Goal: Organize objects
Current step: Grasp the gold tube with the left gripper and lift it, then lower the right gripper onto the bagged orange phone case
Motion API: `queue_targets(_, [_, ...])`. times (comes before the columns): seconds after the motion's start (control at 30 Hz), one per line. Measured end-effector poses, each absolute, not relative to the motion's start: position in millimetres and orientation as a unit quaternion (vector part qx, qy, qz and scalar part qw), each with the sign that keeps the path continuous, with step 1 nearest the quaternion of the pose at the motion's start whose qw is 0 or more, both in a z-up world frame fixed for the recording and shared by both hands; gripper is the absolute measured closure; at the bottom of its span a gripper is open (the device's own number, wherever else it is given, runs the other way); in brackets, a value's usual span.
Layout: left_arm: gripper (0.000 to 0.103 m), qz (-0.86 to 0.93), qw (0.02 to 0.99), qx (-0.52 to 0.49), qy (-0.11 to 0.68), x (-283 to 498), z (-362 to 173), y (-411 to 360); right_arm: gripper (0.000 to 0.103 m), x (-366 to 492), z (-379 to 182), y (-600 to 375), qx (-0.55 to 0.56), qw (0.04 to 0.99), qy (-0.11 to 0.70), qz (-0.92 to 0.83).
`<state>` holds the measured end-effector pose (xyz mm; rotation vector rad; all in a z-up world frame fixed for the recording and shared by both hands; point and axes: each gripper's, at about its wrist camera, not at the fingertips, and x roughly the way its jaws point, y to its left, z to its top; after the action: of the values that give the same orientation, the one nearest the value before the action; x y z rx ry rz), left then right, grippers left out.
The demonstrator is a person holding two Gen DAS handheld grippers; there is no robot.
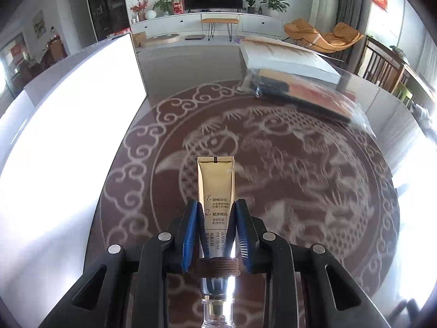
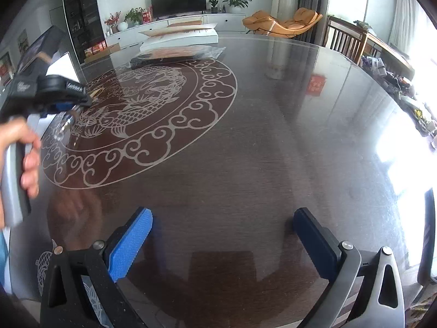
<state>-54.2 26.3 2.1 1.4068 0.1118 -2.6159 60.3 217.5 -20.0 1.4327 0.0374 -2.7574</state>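
Left wrist view: my left gripper (image 1: 215,218) is clamping a gold eye-cream tube (image 1: 216,180) above the dragon-patterned table (image 1: 300,177) | Right wrist view: my right gripper (image 2: 222,235) is hovering wide open, empty | Step: carrying the tube; next needs a chosen spot, gentle release.

Glossy gold plastic tube (image 1: 215,180); ribbed blue rubbery pads (image 2: 128,243); polished glassy table (image 2: 273,150).

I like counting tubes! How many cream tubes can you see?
1. The gold cream tube is squeezed between the left gripper fingers, above the table. More could be hidden inside the plastic bag.
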Motion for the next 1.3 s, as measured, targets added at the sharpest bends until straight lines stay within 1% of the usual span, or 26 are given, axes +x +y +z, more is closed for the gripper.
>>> queue_targets(0.03, [0.054, -0.877, 0.078, 0.474, 0.027, -42.3, 1.8, 31.7, 0.000, 60.6, -19.9, 217.4, 0.461, 0.018, 0.013, -0.887])
queue_targets(0.07, [0.029, -0.875, 0.074, 0.478, 0.017, -35.0, 2.8, 36.5, 0.000, 60.7, -19.9, 217.4, 0.461, 0.019, 0.014, -0.887])
queue_targets(0.1, [0.018, -0.871, 0.071, 0.485, 0.004, -29.1, 0.5, 40.5, 0.000, 60.8, -19.9, 217.5, 0.461, 0.021, 0.014, -0.887])
queue_targets(0.13, [0.010, -0.871, 0.066, 0.487, -0.006, -24.0, -0.5, 41.3, 0.000, 61.0, -19.8, 217.6, 0.461, 0.021, 0.015, -0.887])
queue_targets(0.2, [0.006, -0.873, 0.052, 0.484, -0.016, -18.4, 0.0, 36.8, 0.000, 61.2, -20.0, 217.6, 0.461, 0.023, 0.016, -0.887])
queue_targets(0.23, [0.000, -0.872, 0.051, 0.486, -0.016, -16.1, -1.4, 34.0, 0.000, 61.1, -19.9, 217.7, 0.461, 0.023, 0.016, -0.887])
queue_targets(0.33, [0.000, -0.874, 0.036, 0.483, 0.022, -11.2, -6.8, 20.5, 0.000, 61.1, -20.0, 217.6, 0.461, 0.025, 0.016, -0.887])
queue_targets(0.4, [0.000, -0.882, 0.034, 0.470, 0.017, -6.6, -6.1, 19.8, 0.000, 60.6, -19.4, 218.4, 0.461, 0.038, 0.017, -0.886])
queue_targets(0.5, [0.000, -0.882, 0.034, 0.469, 0.018, -6.8, -5.0, 20.7, 0.001, 39.3, -10.6, 225.1, 0.467, 0.165, -0.008, -0.869])
queue_targets(0.53, [0.000, -0.883, 0.034, 0.469, 0.018, -6.8, -4.9, 20.9, 0.002, 26.0, -4.8, 227.2, 0.472, 0.185, 0.002, -0.862])
queue_targets(0.6, [0.000, -0.883, 0.034, 0.468, 0.018, -7.5, -4.9, 21.1, 0.002, -3.9, 19.9, 226.0, 0.449, 0.197, 0.064, -0.869])
queue_targets(0.7, [0.000, -0.883, 0.034, 0.468, 0.018, -7.7, -5.1, 21.1, 0.002, -52.6, 56.0, 207.7, 0.378, 0.259, 0.190, -0.869])
queue_targets(0.77, [0.000, -0.883, 0.034, 0.468, 0.018, -7.8, -5.2, 20.9, 0.002, -91.6, 62.3, 189.5, 0.363, 0.297, 0.263, -0.843])
queue_targets(0.83, [0.000, -0.883, 0.034, 0.468, 0.018, -7.7, -5.2, 21.1, 0.002, -137.4, 57.2, 168.8, 0.382, 0.312, 0.304, -0.815])
queue_targets(0.93, [0.000, -0.883, 0.034, 0.468, 0.018, -7.7, -5.3, 21.0, 0.002, -188.3, 42.5, 137.0, 0.395, 0.311, 0.341, -0.794])
queue_targets(1.17, [0.000, -0.883, 0.035, 0.468, 0.018, -8.6, -5.8, 20.9, 0.002, -249.2, 6.2, 89.3, 0.420, 0.343, 0.398, -0.741])
queue_targets(1.27, [0.000, -0.883, 0.035, 0.467, 0.018, -6.9, -5.2, 20.4, 0.002, -268.1, -4.7, 84.4, 0.424, 0.345, 0.396, -0.737])
queue_targets(1.3, [0.000, -0.883, 0.035, 0.467, 0.018, -6.5, -5.0, 20.5, 0.001, -274.8, -8.3, 84.1, 0.434, 0.348, 0.383, -0.737])
